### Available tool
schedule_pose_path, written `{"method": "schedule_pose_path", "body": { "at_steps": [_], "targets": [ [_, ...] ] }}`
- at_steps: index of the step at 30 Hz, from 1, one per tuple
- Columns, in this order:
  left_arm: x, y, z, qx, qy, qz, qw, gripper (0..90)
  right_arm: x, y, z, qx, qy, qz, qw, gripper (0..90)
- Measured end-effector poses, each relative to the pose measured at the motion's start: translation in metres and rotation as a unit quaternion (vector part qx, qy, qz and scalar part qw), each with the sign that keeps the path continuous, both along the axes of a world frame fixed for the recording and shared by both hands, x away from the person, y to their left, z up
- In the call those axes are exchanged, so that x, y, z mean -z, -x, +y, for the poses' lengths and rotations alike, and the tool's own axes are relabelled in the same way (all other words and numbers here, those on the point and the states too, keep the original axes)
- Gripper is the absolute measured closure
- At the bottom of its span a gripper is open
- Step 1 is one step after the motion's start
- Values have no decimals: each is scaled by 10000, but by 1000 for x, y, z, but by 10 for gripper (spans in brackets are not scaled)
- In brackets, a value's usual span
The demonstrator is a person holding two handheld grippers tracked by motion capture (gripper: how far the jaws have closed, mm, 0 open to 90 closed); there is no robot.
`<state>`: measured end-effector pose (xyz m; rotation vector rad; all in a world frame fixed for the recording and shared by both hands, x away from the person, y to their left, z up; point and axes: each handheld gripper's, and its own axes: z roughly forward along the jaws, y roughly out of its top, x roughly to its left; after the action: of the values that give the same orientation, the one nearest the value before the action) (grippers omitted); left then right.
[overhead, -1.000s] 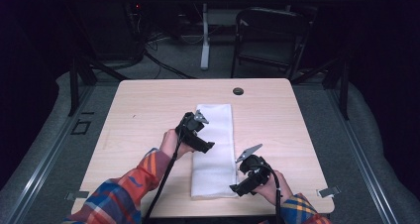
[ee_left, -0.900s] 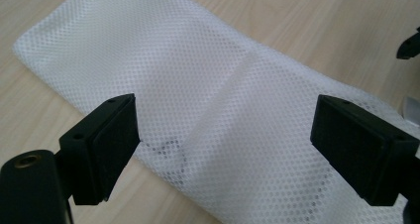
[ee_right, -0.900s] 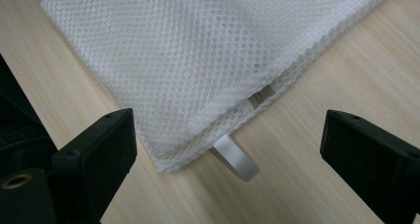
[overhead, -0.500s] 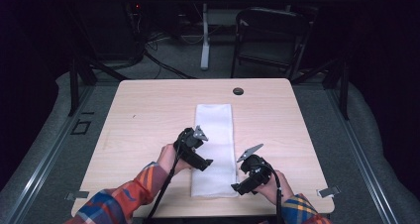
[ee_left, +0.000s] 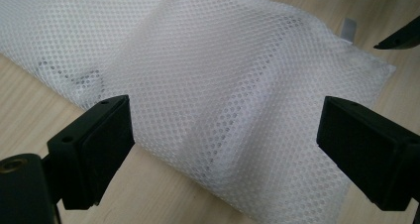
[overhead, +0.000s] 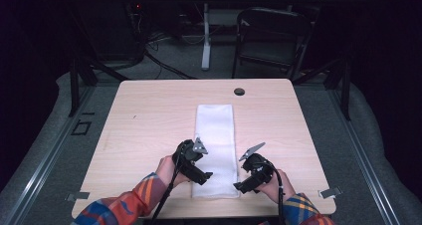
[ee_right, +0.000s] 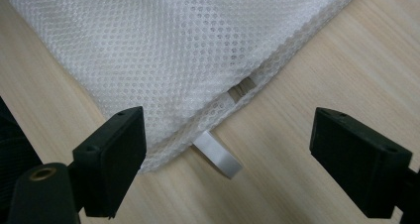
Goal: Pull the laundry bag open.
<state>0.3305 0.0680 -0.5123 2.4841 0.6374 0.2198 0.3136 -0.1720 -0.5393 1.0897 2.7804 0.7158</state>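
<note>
2 grippers at the mesh cloth's near end

Left gripper (overhead: 205, 176) and right gripper (overhead: 239, 187) flank the white mesh cloth (overhead: 215, 135), jaws wide, the right's just narrowing, gripping nothing.

Bright, evenly lit table; dark, dim surroundings.

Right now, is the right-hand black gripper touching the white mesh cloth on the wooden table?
Apart. In the right gripper view, the gripper stands open above the mesh cloth, its corner unpinched.

The mesh cloth (overhead: 215, 148) lies lengthwise mid-table (overhead: 149, 110), with a grommet hole (overhead: 239, 91) behind its far end.
</note>
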Motion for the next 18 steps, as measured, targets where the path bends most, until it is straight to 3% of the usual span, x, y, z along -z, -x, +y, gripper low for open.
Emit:
{"method": "schedule_pose_path", "body": {
  "at_steps": [9, 14, 18],
  "targets": [
    [10, 16, -14, 337, -58, 82, 9994, 98, -1, 1, 2, -7, 20, -83, 10000, 152],
    [15, 26, -25, 621, -23, 9, 9981, 146, -2, 2, 0, 25, 8, -86, 10000, 165],
    [22, 31, -32, 815, -104, 141, 9965, 178, -1, 1, 0, 60, 56, -94, 9999, 178]
  ]
}}
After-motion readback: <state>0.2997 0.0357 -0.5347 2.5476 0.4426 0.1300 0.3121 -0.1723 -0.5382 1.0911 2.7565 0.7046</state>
